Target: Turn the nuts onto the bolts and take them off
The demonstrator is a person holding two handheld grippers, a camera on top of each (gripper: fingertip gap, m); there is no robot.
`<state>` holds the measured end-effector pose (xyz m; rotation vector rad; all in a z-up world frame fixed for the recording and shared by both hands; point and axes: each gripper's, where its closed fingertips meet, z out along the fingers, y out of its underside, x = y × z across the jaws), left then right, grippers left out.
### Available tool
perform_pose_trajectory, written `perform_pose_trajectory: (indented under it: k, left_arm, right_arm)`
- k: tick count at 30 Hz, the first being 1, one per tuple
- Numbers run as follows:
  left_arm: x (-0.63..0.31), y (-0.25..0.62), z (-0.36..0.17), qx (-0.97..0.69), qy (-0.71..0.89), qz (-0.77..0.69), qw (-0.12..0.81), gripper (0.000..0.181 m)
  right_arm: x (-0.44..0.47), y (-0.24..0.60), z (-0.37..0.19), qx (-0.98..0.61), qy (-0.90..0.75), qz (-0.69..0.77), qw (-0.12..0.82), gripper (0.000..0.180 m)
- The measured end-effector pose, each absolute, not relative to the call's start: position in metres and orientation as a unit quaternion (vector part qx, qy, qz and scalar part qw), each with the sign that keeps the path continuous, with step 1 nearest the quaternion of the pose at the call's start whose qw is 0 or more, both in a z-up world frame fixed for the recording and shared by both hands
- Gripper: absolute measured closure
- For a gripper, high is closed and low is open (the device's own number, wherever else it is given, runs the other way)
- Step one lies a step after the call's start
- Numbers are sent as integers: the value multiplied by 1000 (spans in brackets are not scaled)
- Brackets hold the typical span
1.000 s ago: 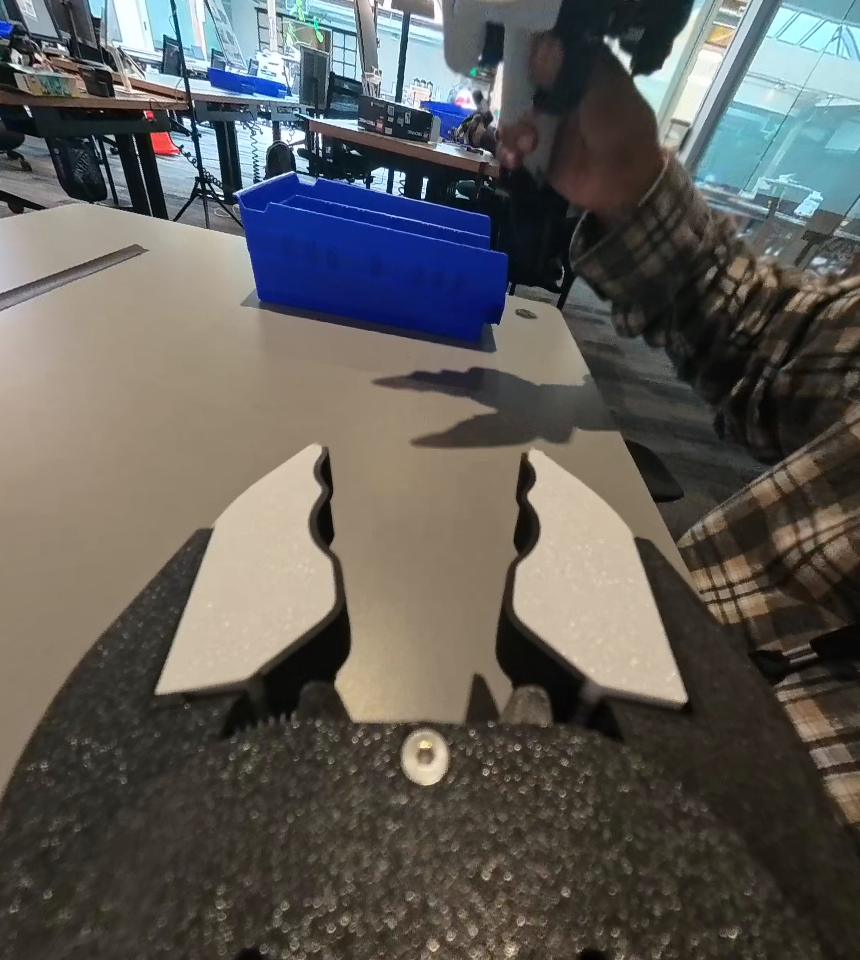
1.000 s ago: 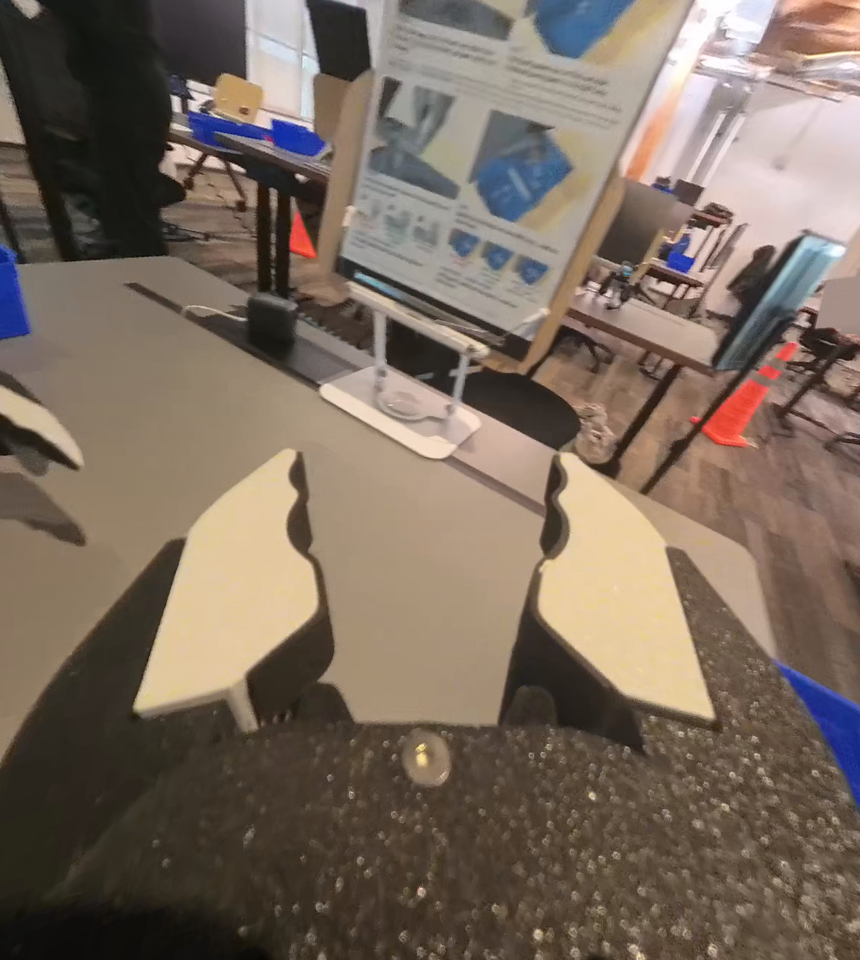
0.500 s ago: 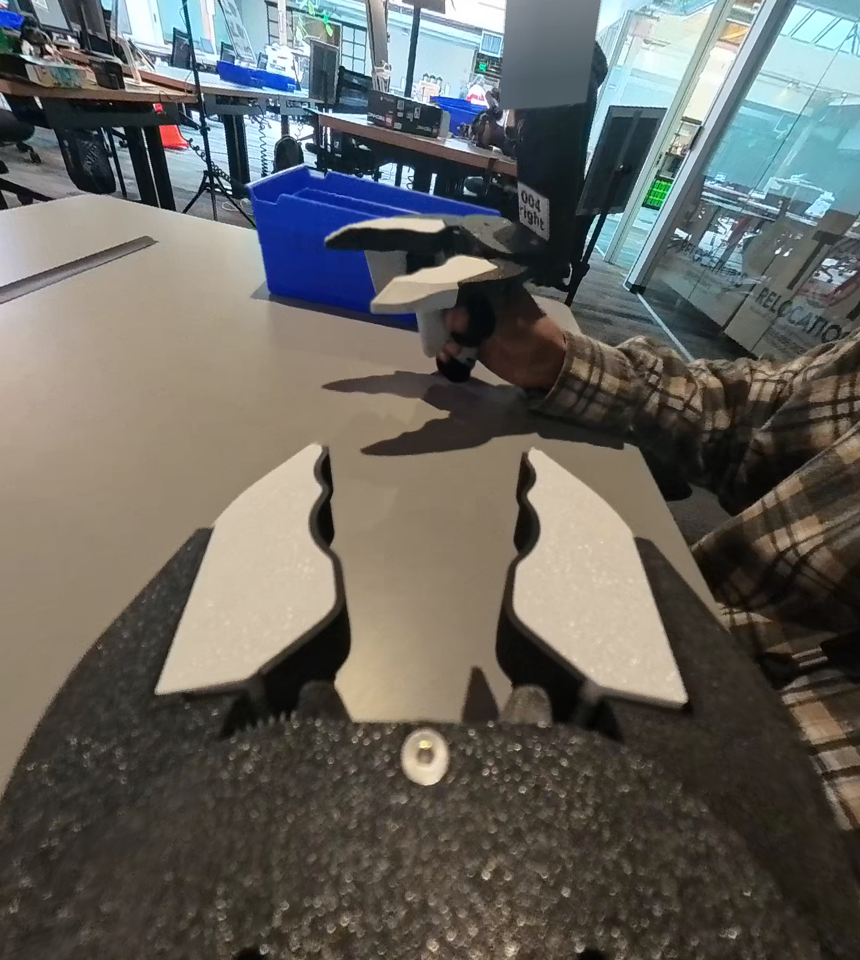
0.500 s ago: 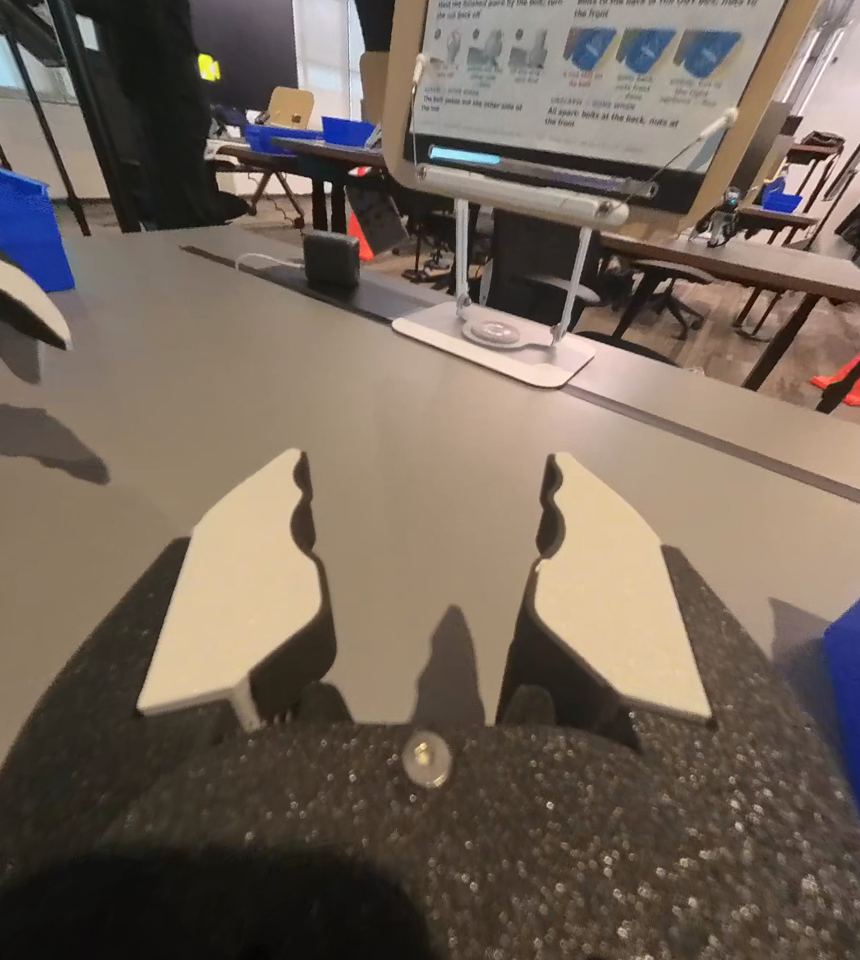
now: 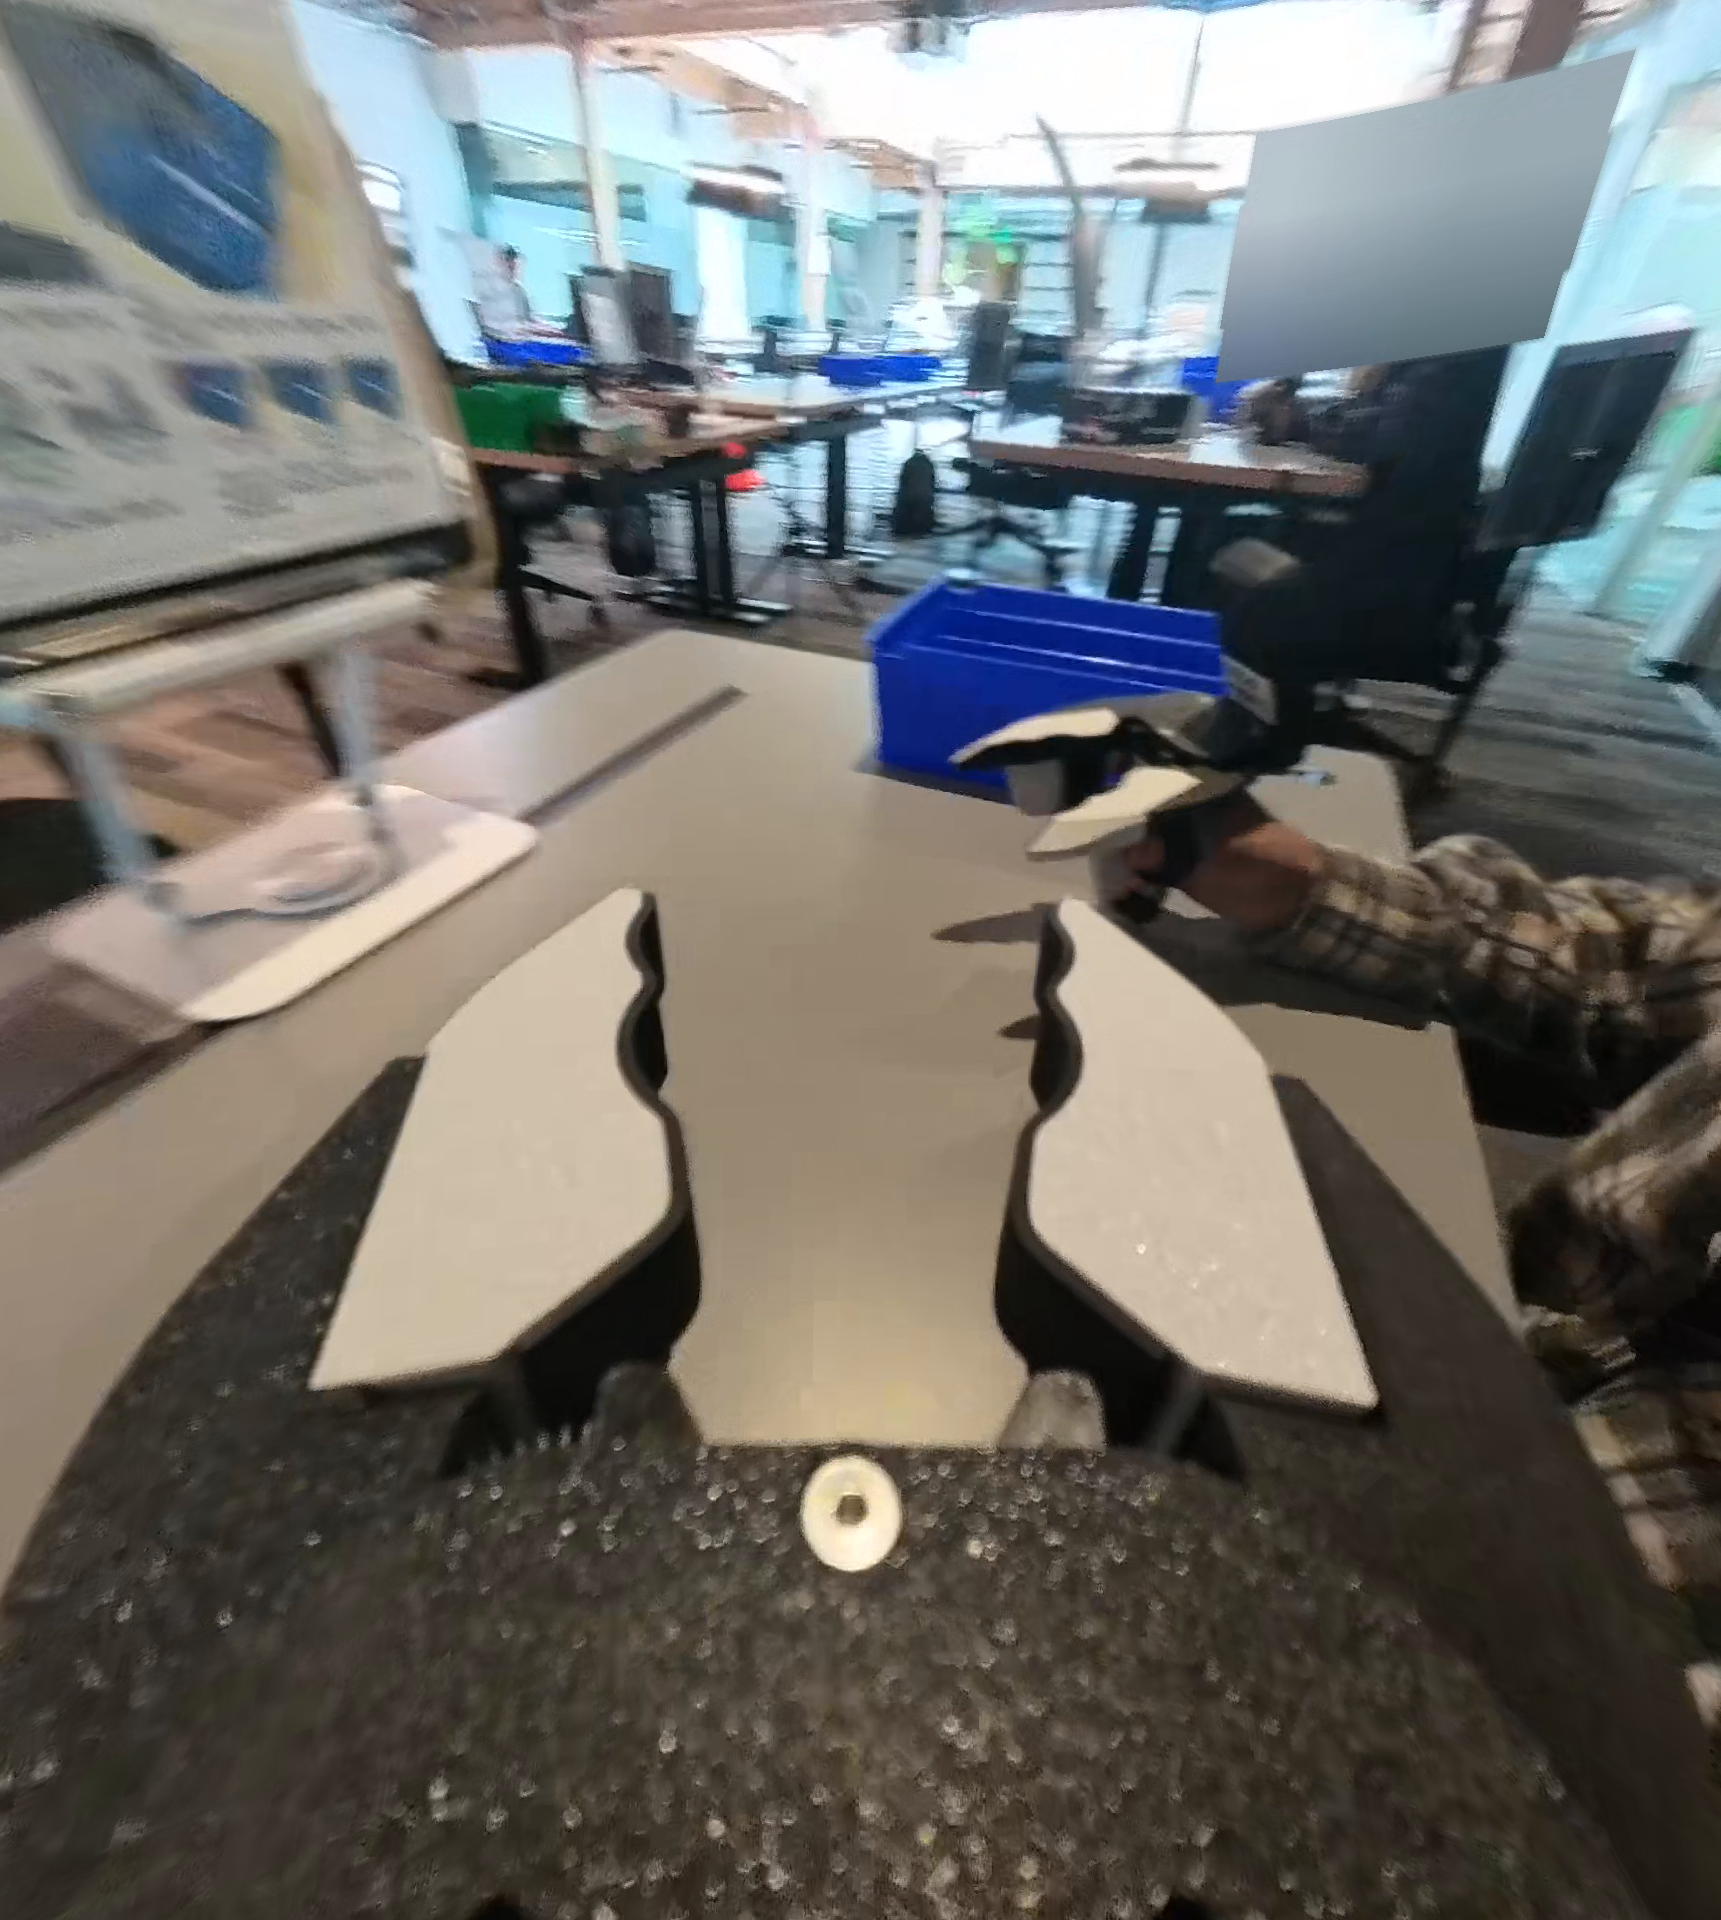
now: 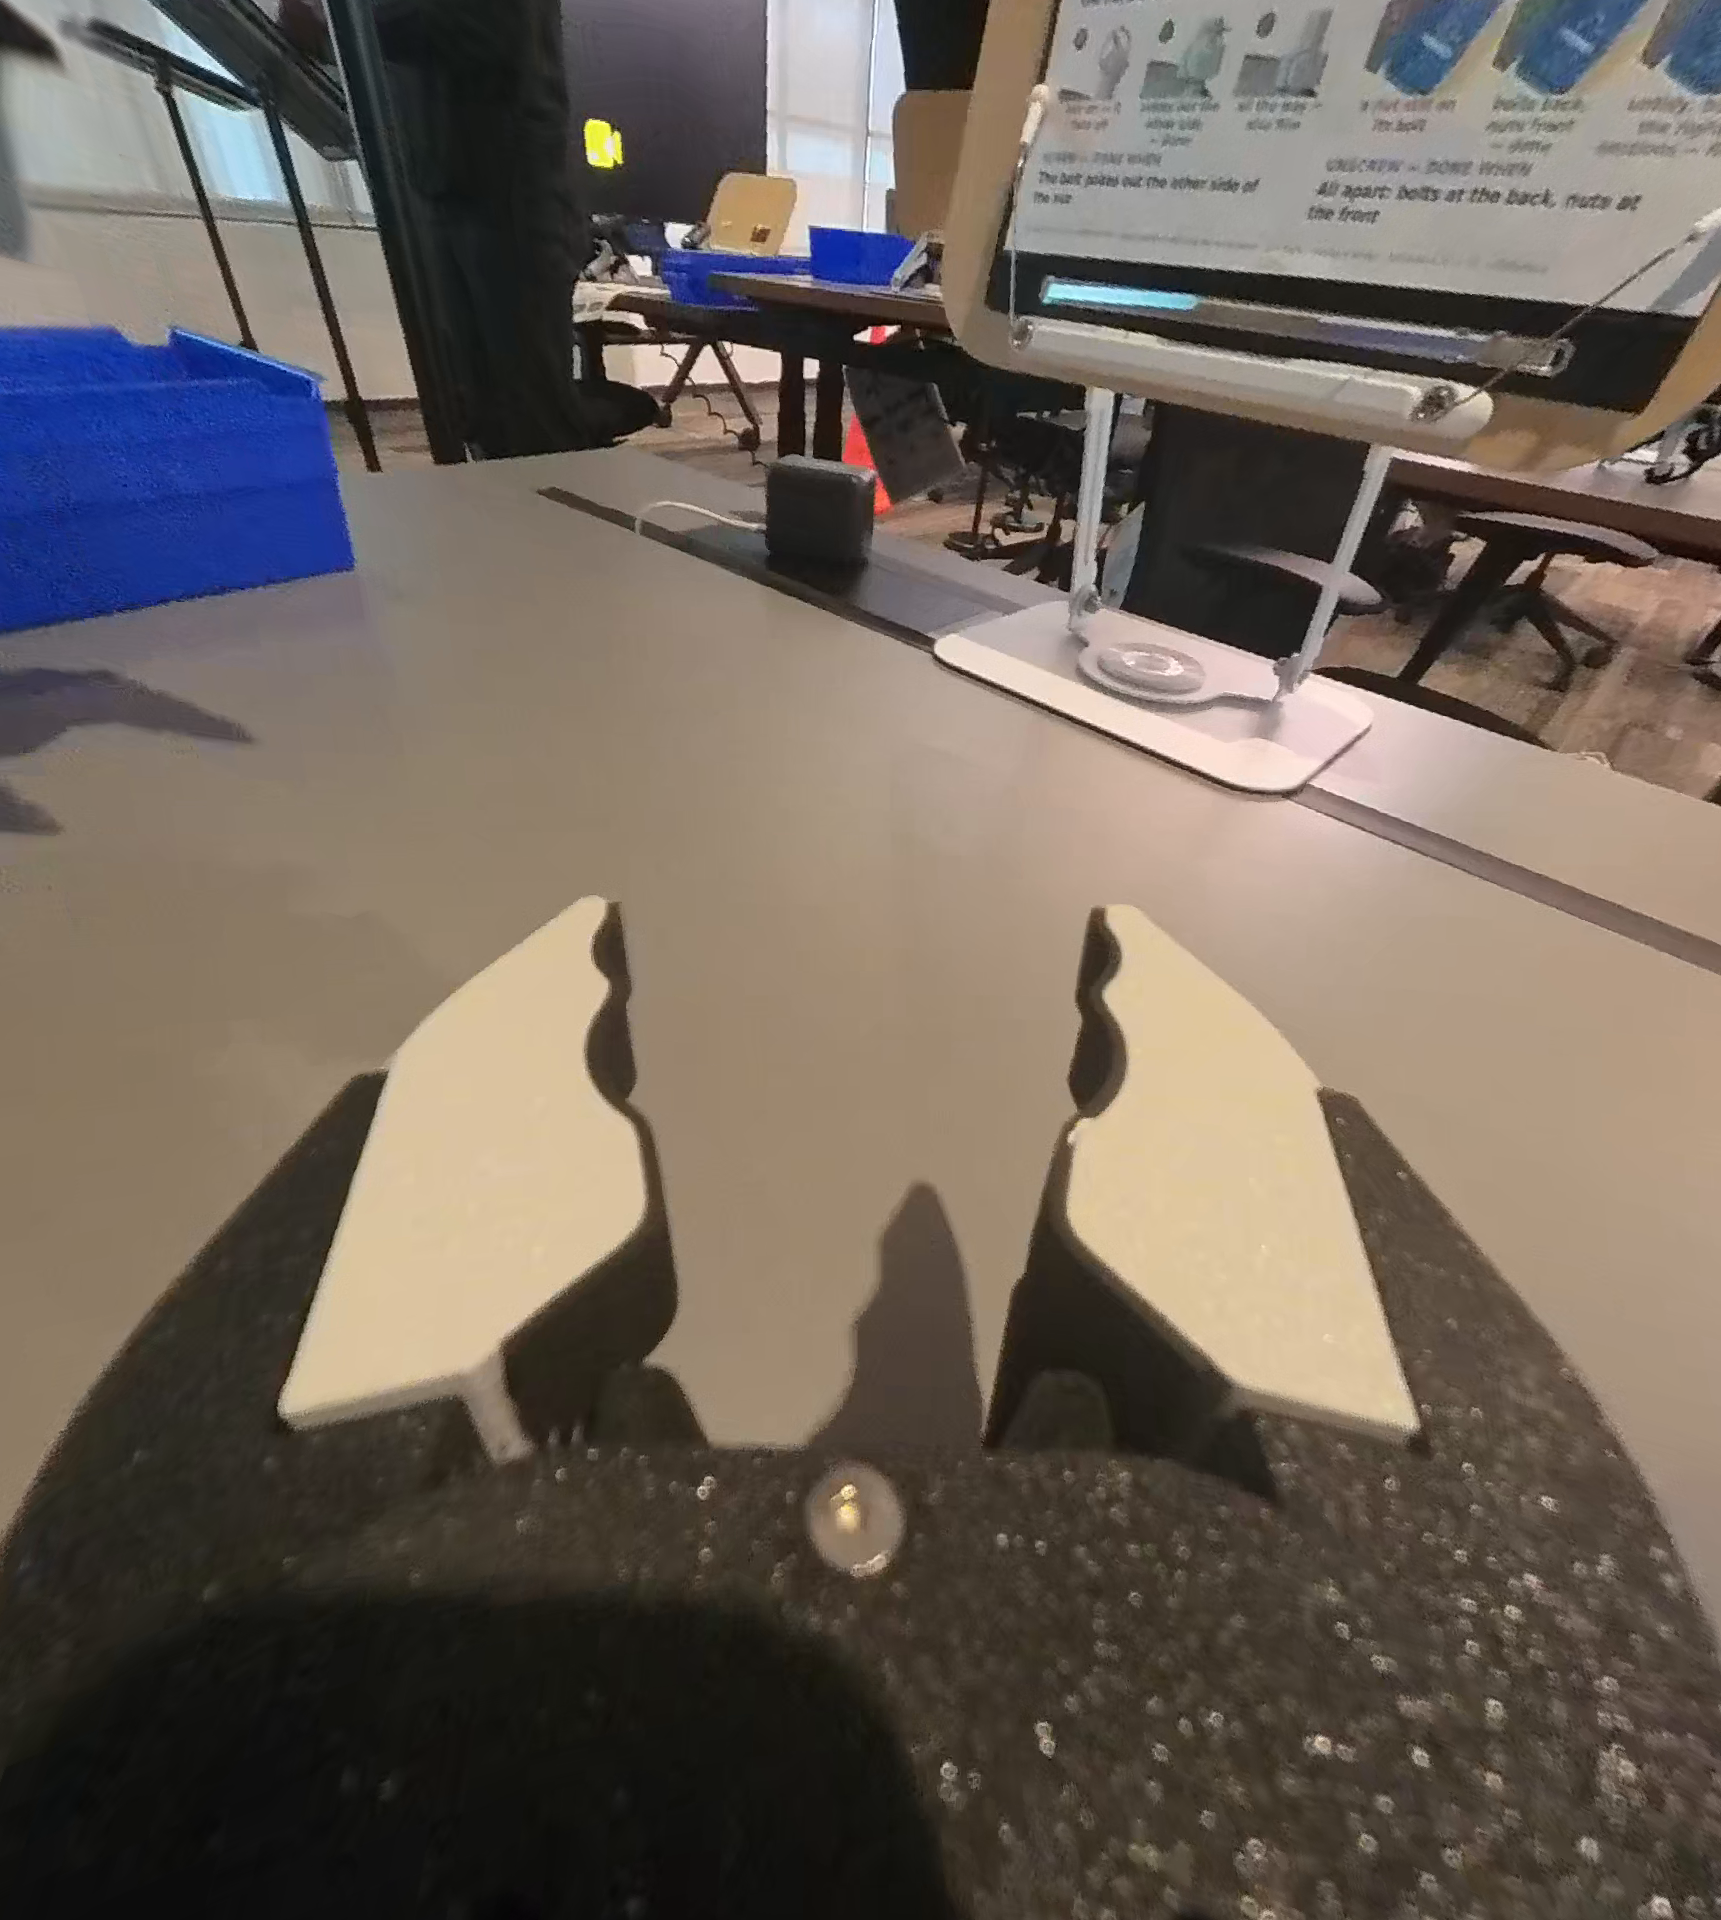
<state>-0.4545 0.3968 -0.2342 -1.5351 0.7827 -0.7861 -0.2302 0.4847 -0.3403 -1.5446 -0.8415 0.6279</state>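
Both grippers stand wide and hold nothing: the left gripper (image 5: 848, 997) hovers over the bare grey table (image 5: 814, 831), and the right gripper (image 6: 854, 1013) does the same, lying on its side near the blue bin (image 5: 1032, 665). No nuts or bolts show in either view; they are probably inside the bin, though its contents are hidden. The step in hand looks like reaching for parts, so each gripper should turn toward the bin, come in above its rim, and stay wide until a bolt sits between the fingers.
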Motion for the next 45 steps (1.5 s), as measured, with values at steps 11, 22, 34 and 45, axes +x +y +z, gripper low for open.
perform_pose_trajectory:
  k: [11, 22, 34, 45]
  left_arm:
    - [-740, 369, -204, -827, 144, -38, 542, 120]
    - [-808, 389, -293, -915, 315, -18, 253, 134]
    - [-806, 410, -362, -885, 451, -34, 115, 143]
    - [-794, 431, -398, -837, 537, -18, 103, 149]
  right_arm:
    - [-242, 476, -340, -659, -376, 294, 582, 97]
    - [-239, 487, -344, -652, -369, 287, 597, 96]
    - [-246, 510, -344, -672, -336, 245, 613, 95]
    - [-253, 512, -344, -674, -332, 240, 615, 95]
